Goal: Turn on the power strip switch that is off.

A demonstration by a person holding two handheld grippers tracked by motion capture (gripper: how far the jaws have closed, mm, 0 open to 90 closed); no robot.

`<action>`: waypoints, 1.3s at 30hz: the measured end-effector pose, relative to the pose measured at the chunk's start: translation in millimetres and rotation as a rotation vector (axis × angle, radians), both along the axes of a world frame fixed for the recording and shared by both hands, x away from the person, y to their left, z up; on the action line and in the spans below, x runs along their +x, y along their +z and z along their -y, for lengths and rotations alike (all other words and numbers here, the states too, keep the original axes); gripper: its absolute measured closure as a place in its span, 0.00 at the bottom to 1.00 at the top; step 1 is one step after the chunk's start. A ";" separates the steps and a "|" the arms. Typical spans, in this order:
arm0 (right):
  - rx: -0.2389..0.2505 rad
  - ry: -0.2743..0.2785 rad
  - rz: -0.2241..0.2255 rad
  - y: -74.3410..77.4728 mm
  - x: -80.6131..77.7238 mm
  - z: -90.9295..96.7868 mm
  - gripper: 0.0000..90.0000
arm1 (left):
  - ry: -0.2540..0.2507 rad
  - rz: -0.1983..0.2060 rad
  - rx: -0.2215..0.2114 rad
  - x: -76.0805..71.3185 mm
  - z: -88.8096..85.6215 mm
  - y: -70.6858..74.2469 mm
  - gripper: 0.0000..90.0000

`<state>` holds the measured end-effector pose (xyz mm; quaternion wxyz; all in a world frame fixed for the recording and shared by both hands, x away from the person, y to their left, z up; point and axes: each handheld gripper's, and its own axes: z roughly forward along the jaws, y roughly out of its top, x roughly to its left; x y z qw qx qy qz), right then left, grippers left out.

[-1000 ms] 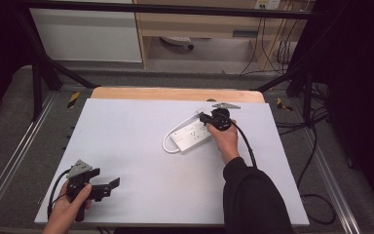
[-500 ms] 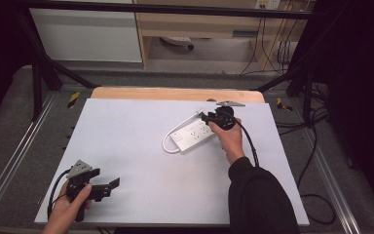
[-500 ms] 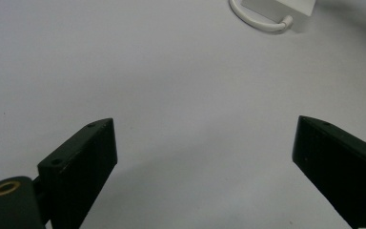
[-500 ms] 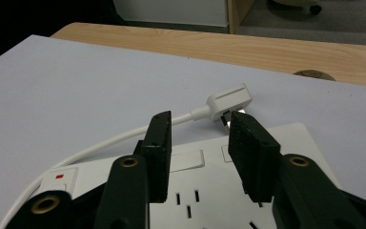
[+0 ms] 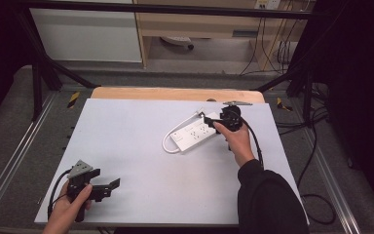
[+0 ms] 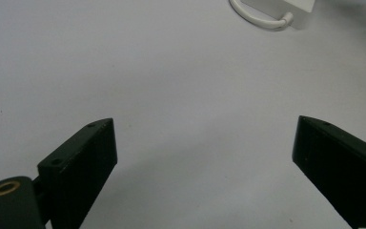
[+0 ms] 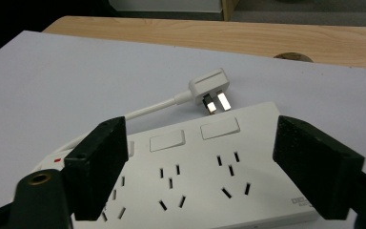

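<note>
White table (image 5: pixel 141 146), power strip (image 5: pixel 195 134) lying diagonally, plug (image 7: pixel 209 88) far-end

Cut-off grey lettering on the power strip (image 7: pixel 205 176) cannot be read

**Bright table, dark room**

The white table top (image 5: pixel 141 146) is lit from above and looks pale and even in the high view. The room around it is dim, and the far left and far right corners are almost black. The high view is soft, so small things look fuzzy.

In the left gripper view a soft grey shadow lies on the table between the 2 black jaws, which are a little blurry.

In the right gripper view the white power strip (image 7: pixel 205 176) is sharp and bright. The metal pins of the plug (image 7: pixel 209 90) shine with glare.
</note>
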<state>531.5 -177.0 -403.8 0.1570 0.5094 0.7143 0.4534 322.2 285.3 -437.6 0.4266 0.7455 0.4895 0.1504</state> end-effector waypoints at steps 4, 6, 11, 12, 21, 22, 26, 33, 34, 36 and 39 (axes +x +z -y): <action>0.018 -0.007 -0.003 3.7 -0.7 6.3 0.10 | 0.002 -0.001 0.001 0.3 -0.2 -0.3 0.09; 0.022 -0.014 -0.010 5.6 -1.2 8.1 0.06 | 0.001 -0.003 0.001 0.2 0.1 -0.4 0.09; 0.013 -0.017 -0.001 10.9 -6.2 12.2 0.05 | -0.001 -0.005 0.001 -0.1 0.1 -0.5 0.09; 0.017 -0.012 0.008 11.5 -8.1 13.5 0.05 | -0.001 -0.005 0.001 -0.1 0.0 -0.4 0.09; 0.026 -0.004 0.022 12.4 -30.3 32.3 0.06 | -0.005 -0.005 0.003 0.4 0.7 -0.4 0.09; 0.029 0.000 0.020 12.2 -32.9 35.1 0.06 | -0.007 -0.006 0.006 0.6 0.8 -0.4 0.09; 0.031 0.003 0.027 13.5 -46.8 44.4 0.06 | -0.002 -0.004 0.004 0.6 0.9 -0.8 0.09; 0.040 -0.005 0.040 18.0 -71.3 63.5 0.07 | -0.001 -0.004 0.004 1.7 1.4 -1.4 0.09; 0.036 -0.004 0.044 18.6 -74.8 65.9 0.07 | 0.001 -0.003 0.005 1.7 1.0 -1.4 0.09; 0.035 -0.004 0.051 19.6 -81.9 70.8 0.07 | 0.004 -0.001 0.006 1.5 0.2 -1.1 0.09; 0.029 -0.001 0.063 19.9 -92.6 78.4 0.07 | 0.008 -0.005 0.003 1.3 -0.3 -1.2 0.09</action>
